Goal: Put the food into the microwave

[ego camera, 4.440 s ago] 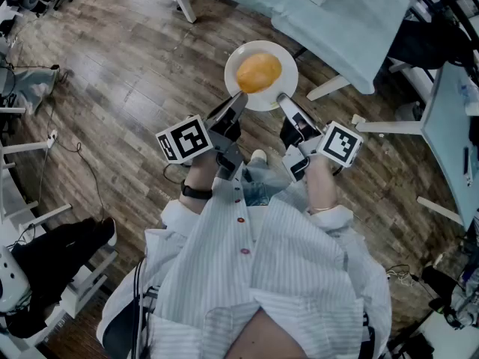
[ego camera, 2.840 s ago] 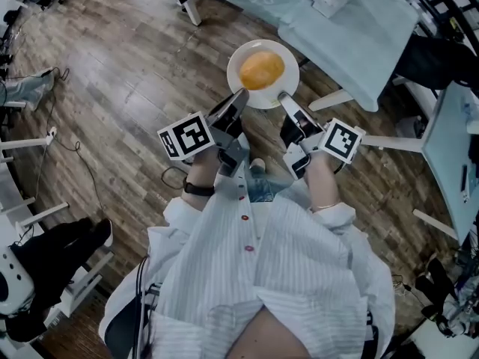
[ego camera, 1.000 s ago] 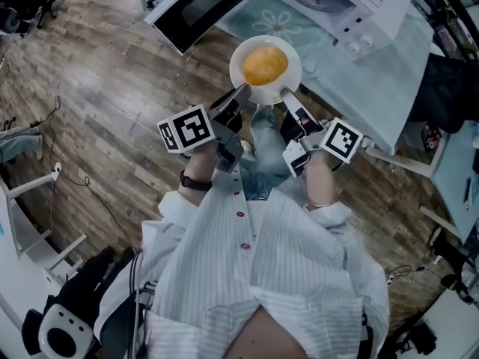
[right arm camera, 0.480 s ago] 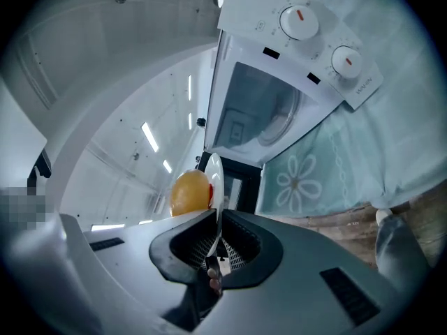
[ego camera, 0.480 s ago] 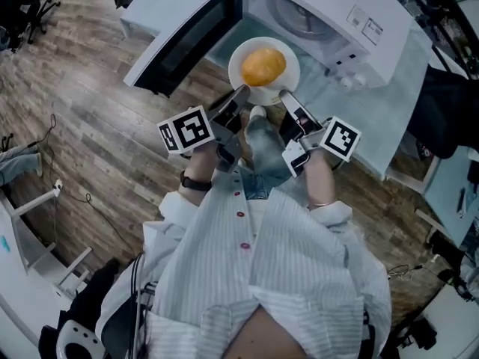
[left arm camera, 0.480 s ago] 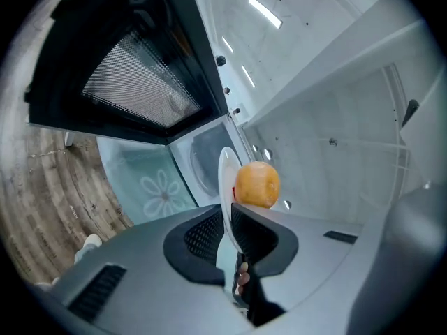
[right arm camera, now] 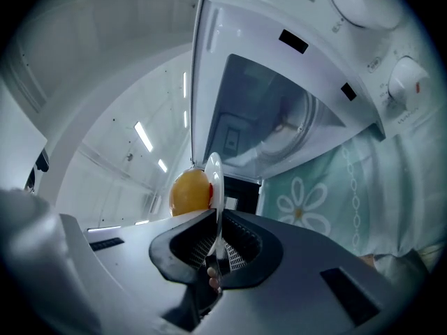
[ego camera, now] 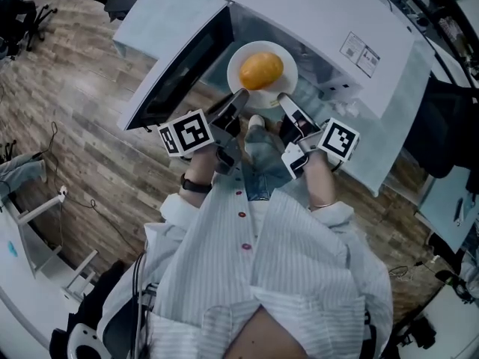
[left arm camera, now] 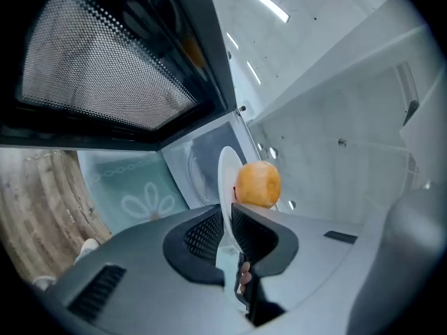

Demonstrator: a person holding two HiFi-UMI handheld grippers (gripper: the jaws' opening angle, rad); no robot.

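The left gripper [ego camera: 240, 96] and the right gripper [ego camera: 284, 99] each pinch the near edge of the white plate [ego camera: 242, 87], with their fingers almost closed on the thin rim. The yellow food [ego camera: 261, 69] sits in the middle of the plate. The plate is right at the open mouth of the microwave [ego camera: 322, 13], with the open door [ego camera: 179, 66] on its left.

The plate is held only by one side. If it tips down at the far side, the food could roll off. The plate could also bump the door or the front of the microwave if it goes in crooked.

The plate lies flat, facing up. The food is almost round; in the head view it looks a little wider from left to right.
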